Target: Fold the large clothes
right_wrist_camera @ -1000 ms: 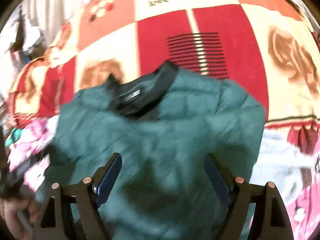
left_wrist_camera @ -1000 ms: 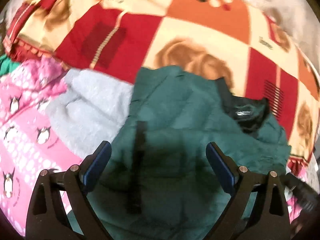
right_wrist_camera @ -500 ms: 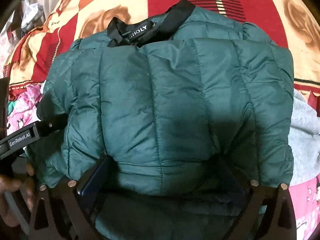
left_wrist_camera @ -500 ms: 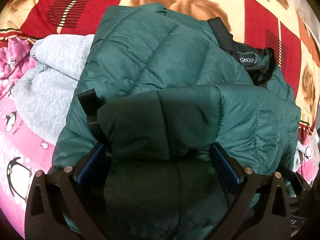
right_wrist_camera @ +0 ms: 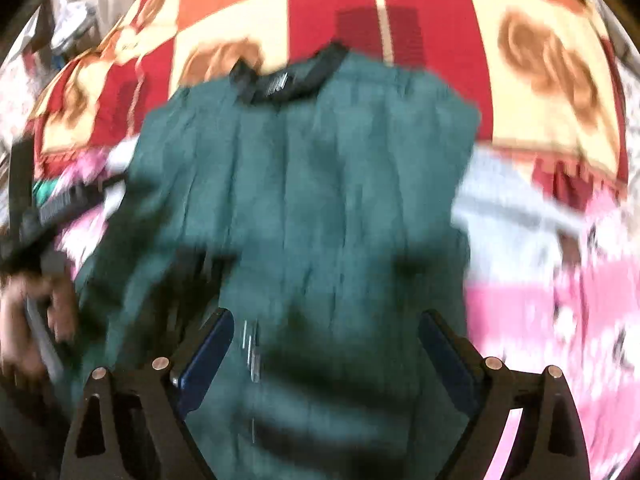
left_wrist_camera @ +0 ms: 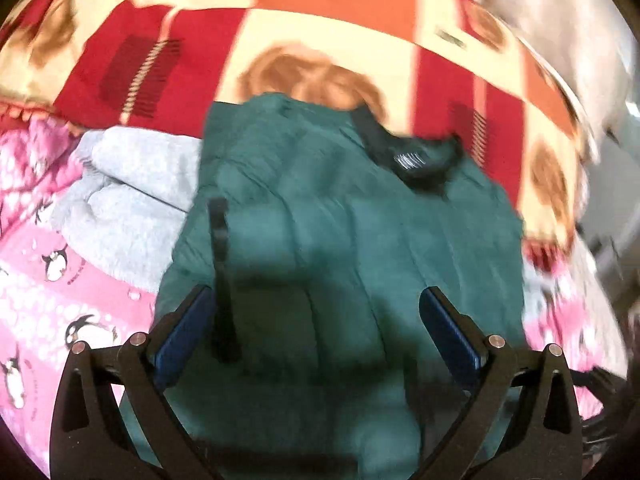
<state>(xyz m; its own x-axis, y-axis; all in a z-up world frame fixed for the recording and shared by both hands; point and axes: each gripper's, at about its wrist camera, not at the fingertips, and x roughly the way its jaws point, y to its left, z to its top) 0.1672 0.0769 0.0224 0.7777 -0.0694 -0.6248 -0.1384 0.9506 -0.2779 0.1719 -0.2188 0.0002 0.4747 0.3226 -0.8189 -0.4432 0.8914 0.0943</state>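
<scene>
Item: green quilted jacket (left_wrist_camera: pixel 340 220), laid on a checked blanket (left_wrist_camera: pixel 320 32) on the bed, black collar (left_wrist_camera: pixel 412 156) at the far end; a grey garment (left_wrist_camera: pixel 132 200) and a pink penguin sheet (left_wrist_camera: pixel 60 300) lie beside it. Handling, as judged: light, puffy, soft, with a slippery shell likely to spring back when folded. Hold is best taken at hem corners or seams, where fabric bunches. Left hand-held gripper (left_wrist_camera: pixel 316 332): spread wide, nothing pinched. Right hand-held gripper (right_wrist_camera: pixel 324 352): spread wide above the jacket, nothing pinched. Views are blurred.
</scene>
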